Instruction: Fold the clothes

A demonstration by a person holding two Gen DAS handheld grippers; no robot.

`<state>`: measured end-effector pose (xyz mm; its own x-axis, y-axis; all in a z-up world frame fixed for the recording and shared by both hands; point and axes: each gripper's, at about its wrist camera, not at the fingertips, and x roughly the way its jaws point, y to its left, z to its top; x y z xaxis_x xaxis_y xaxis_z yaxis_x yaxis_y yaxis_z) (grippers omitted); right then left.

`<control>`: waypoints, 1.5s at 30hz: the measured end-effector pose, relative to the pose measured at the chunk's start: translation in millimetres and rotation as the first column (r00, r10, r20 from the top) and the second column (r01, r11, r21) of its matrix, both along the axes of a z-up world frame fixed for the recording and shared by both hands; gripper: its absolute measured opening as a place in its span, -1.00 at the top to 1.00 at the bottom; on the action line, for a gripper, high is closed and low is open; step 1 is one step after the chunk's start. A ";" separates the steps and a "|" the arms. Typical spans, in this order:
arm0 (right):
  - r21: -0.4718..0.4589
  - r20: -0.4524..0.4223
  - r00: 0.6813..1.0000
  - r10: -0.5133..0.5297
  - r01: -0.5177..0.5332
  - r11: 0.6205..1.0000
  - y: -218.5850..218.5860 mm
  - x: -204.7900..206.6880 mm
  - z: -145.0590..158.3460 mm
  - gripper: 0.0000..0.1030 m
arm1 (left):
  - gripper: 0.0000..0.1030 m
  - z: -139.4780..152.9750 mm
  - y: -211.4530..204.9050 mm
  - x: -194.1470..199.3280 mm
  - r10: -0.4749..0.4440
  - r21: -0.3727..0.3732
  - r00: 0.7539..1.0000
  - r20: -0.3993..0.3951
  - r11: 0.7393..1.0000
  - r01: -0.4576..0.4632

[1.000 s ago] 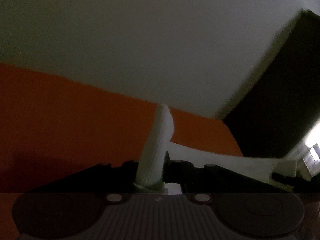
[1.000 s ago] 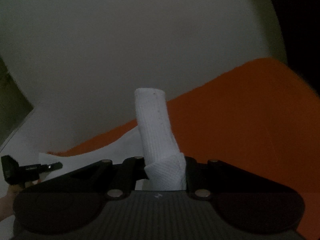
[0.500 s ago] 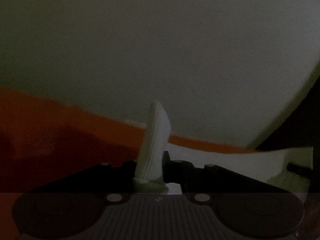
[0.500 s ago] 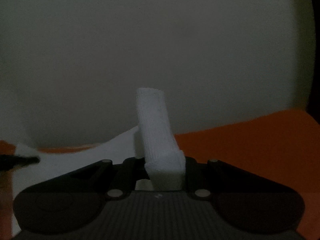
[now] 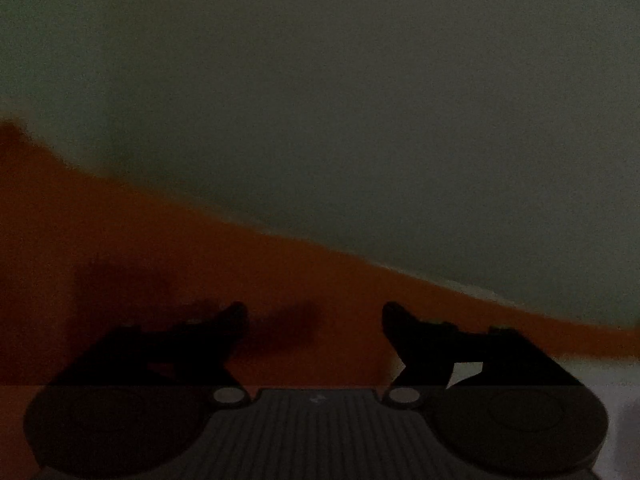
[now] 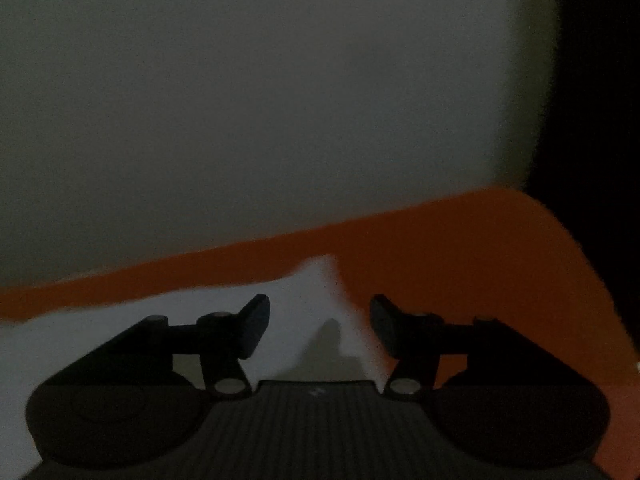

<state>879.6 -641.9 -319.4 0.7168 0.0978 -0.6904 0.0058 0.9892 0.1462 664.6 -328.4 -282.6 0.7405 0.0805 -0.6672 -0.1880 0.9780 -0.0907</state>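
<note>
Both tools, left tool [image 5: 314, 314] and right tool [image 6: 320, 312], stand spread apart and empty above the orange desk [image 6: 460, 240], the white cloth [image 6: 304, 304] lying flat beneath the right one, apparently released to settle its fold.

A plain white cloth [image 6: 168, 336] is seen spread on an orange bench [image 6: 460, 248], with no pattern discernible on either in the dim light. The same orange is shown under the left gripper [image 5: 314, 314]. Black fingers [image 6: 252, 332] are carried over a dark grey ribbed body. A greyish-white wall [image 5: 320, 100] is seen behind.
</note>
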 end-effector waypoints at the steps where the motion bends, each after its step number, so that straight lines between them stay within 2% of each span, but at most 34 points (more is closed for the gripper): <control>1: 0.013 -0.003 0.998 0.061 -0.061 0.998 13.9 -11.3 -2.3 -0.12 | -0.57 -0.5 -17.6 -15.1 -0.050 0.020 0.998 0.024 0.999 0.050; 2: -0.004 -0.004 0.996 0.086 -0.086 0.996 29.8 -22.5 -8.6 -0.12 | -0.60 -0.9 -35.2 -30.2 -0.101 0.041 0.994 0.047 0.994 0.099; 4: -0.038 -0.009 0.991 0.136 -0.136 0.990 61.4 -45.0 -21.2 -0.12 | -0.61 -12.5 -62.7 -49.7 -0.145 0.039 0.988 0.043 0.989 0.143; 6: -0.065 -0.023 0.993 0.117 -0.118 0.991 90.4 -65.9 -28.0 -0.10 | -0.61 -26.1 -82.7 -68.0 -0.159 0.019 0.987 0.025 0.987 0.158; 8: -0.039 -0.038 0.993 0.115 -0.116 0.992 100.7 -93.8 -36.8 -0.05 | -0.61 -35.4 -89.6 -93.4 -0.151 -0.008 0.988 -0.017 0.988 0.151; 11: 0.010 -0.069 0.986 0.149 -0.149 0.989 108.8 -154.3 -33.3 -0.02 | -0.60 -35.7 -106.1 -128.8 -0.151 -0.021 0.984 -0.091 0.989 0.150; 12: 0.018 -0.077 0.983 0.168 -0.167 0.986 120.0 -170.0 -31.1 0.03 | -0.60 -36.8 -108.7 -140.2 -0.165 0.000 0.981 -0.101 0.986 0.166; 13: 0.025 -0.085 0.979 0.186 -0.185 0.982 131.2 -185.5 -28.9 0.17 | -0.60 -38.5 -110.0 -151.6 -0.185 0.031 0.977 -0.106 0.981 0.189; 14: 0.042 -0.098 0.973 0.208 -0.205 0.978 142.4 -198.0 -22.2 0.49 | -0.60 -40.1 -111.3 -163.0 -0.205 0.061 0.973 -0.111 0.975 0.212; 16: 0.015 -0.138 0.970 0.202 -0.202 0.979 165.6 -221.4 -19.5 0.92 | -0.59 -43.9 -111.1 -176.9 -0.228 0.114 0.967 -0.114 0.964 0.241; 19: 0.021 -0.148 0.959 0.240 -0.239 0.971 172.1 -238.8 -38.9 0.92 | -0.66 -50.7 -103.2 -173.6 -0.225 0.170 0.969 -0.099 0.956 0.239; 20: 0.010 -0.157 0.957 0.245 -0.247 0.969 172.8 -231.6 -47.3 0.92 | -0.70 -53.0 -100.6 -172.5 -0.224 0.188 0.970 -0.094 0.953 0.238; 22: -0.012 -0.170 0.961 0.216 -0.221 0.975 153.9 -221.9 -57.2 0.99 | -0.84 -50.4 -97.3 -166.1 -0.243 0.204 0.966 -0.084 0.945 0.256; 23: -0.027 -0.176 0.966 0.191 -0.199 0.980 141.4 -216.8 -60.6 1.00 | -0.84 -48.2 -94.5 -165.3 -0.254 0.216 0.964 -0.083 0.939 0.266; 24: -0.038 -0.177 0.971 0.164 -0.173 0.984 124.8 -211.7 -62.0 1.00 | -0.78 -46.0 -84.5 -164.1 -0.259 0.241 0.962 -0.082 0.932 0.271; 25: -0.050 -0.177 0.975 0.136 -0.147 0.988 108.2 -206.6 -63.3 1.00 | -0.62 -39.4 -73.2 -169.0 -0.255 0.266 0.964 -0.080 0.926 0.267; 26: -0.089 -0.175 0.980 0.098 -0.114 0.989 93.3 -203.7 -63.2 1.00 | -0.60 -38.4 -60.5 -169.9 -0.243 0.272 0.966 -0.085 0.927 0.257; 27: -0.098 -0.175 0.982 0.074 -0.093 0.991 79.0 -201.7 -63.5 1.00 | -0.43 -40.3 -47.0 -168.3 -0.228 0.272 0.969 -0.093 0.930 0.245; 29: -0.106 -0.173 0.984 0.051 -0.070 0.992 55.8 -196.5 -64.0 1.00 | -0.41 -36.9 -25.4 -172.1 -0.205 0.273 0.974 -0.100 0.935 0.225; 30: -0.104 -0.171 0.984 0.051 -0.069 0.992 46.7 -193.5 -64.2 1.00 | -0.50 -34.6 -15.1 -174.7 -0.194 0.273 0.976 -0.102 0.938 0.215; 32: -0.092 -0.171 0.983 0.064 -0.081 0.992 35.1 -185.8 -60.7 1.00 | -0.50 -30.1 5.6 -179.7 -0.172 0.274 0.979 -0.107 0.942 0.195; 33: -0.129 -0.171 0.984 0.053 -0.076 0.989 41.5 -181.0 -57.4 1.00 | -0.39 -27.8 15.9 -182.2 -0.161 0.274 0.981 -0.109 0.944 0.185; 34: -0.163 -0.173 0.984 0.035 -0.064 0.985 28.2 -192.7 -58.4 1.00 | -0.26 -25.6 26.3 -184.8 -0.150 0.275 0.982 -0.111 0.945 0.175; 36: -0.126 -0.159 0.987 0.031 -0.051 0.991 48.7 -199.1 -46.6 0.88 | -0.13 -21.1 46.9 -189.8 -0.128 0.276 0.985 -0.115 0.949 0.155; 37: -0.107 -0.152 0.988 0.030 -0.046 0.993 59.1 -202.4 -40.7 0.88 | -0.14 -13.8 50.1 -193.1 -0.126 0.238 0.986 -0.104 0.960 0.148; 39: -0.075 -0.118 0.985 0.126 -0.135 0.988 97.5 -218.1 -29.2 0.88 | -0.19 1.3 43.6 -195.9 -0.143 0.149 0.985 -0.092 0.976 0.156; 41: -0.015 -0.101 0.975 0.196 -0.198 0.980 134.2 -229.2 -26.7 0.89 | -0.20 -9.4 30.3 -199.6 -0.163 0.109 0.982 -0.100 0.979 0.174; 43: 0.072 -0.099 0.964 0.246 -0.240 0.968 167.8 -233.3 -31.0 0.89 | -0.07 -29.7 29.4 -183.2 -0.139 0.156 0.974 -0.179 0.973 0.167; 45: 0.004 -0.120 0.961 0.251 -0.252 0.968 174.1 -240.2 -47.6 0.92 | -0.08 -43.7 42.6 -184.6 -0.117 0.188 0.976 -0.181 0.970 0.151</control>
<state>639.4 -467.8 -367.0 0.5829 0.2560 -0.7712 -0.2266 0.9626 0.1482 480.0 -285.8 -326.3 0.6329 0.1323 -0.7629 -0.0494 0.9902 0.1307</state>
